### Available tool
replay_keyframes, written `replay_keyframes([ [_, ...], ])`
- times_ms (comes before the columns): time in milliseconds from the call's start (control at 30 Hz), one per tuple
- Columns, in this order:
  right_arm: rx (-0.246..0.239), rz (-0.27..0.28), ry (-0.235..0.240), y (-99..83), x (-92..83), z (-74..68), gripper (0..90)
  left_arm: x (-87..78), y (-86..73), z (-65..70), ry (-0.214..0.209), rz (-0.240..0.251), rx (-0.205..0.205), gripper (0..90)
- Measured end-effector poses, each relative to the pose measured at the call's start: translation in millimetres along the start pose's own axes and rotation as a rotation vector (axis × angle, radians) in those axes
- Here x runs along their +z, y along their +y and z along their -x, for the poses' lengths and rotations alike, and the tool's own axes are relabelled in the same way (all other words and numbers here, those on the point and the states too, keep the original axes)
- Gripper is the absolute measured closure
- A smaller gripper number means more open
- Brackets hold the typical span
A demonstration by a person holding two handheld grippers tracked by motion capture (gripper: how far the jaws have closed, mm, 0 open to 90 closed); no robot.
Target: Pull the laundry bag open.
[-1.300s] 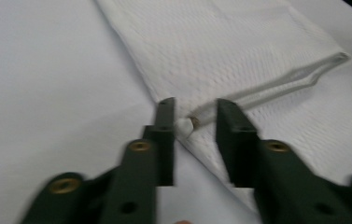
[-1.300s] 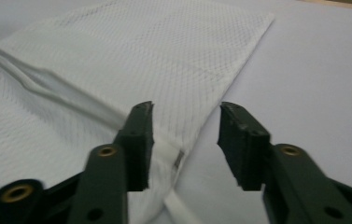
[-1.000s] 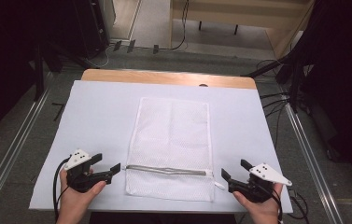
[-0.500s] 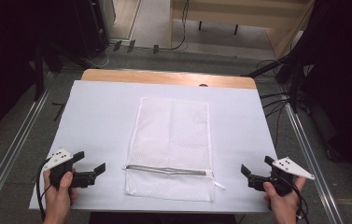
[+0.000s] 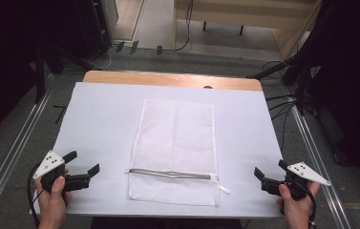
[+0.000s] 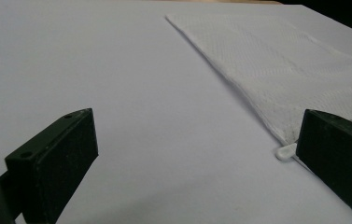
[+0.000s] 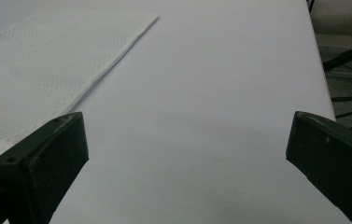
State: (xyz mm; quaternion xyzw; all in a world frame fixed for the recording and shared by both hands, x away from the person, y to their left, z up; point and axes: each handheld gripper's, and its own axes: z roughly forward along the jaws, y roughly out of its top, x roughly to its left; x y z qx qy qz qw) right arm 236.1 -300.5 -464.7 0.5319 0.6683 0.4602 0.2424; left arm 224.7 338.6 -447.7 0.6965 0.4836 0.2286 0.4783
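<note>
The mesh bag [image 5: 177, 150] lies lengthwise down the tabletop [image 5: 101, 114], zipper end nearest the person. Left tongs [image 5: 83, 168] and right tongs [image 5: 269, 172] flank it, both released and empty; the left sit slightly nearer.

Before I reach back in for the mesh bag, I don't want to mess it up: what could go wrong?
1. The mesh bag lies flat on the white table cover; a jaw may pinch the cover along with it.
2. The zipper bows slightly; pulling from one side may bunch it.
3. Left gripper and right gripper, both open, sit at the table's front edge, cables trailing behind; these may snag.
</note>
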Motion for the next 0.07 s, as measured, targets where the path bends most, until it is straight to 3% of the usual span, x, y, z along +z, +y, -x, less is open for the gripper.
replay_keyframes([
  [67,-0.001,0.001,0.0,0.0,0.0,0.1,0.0,-0.1,0.1,0.0,0.002,0.0,0.002,0.0],
])
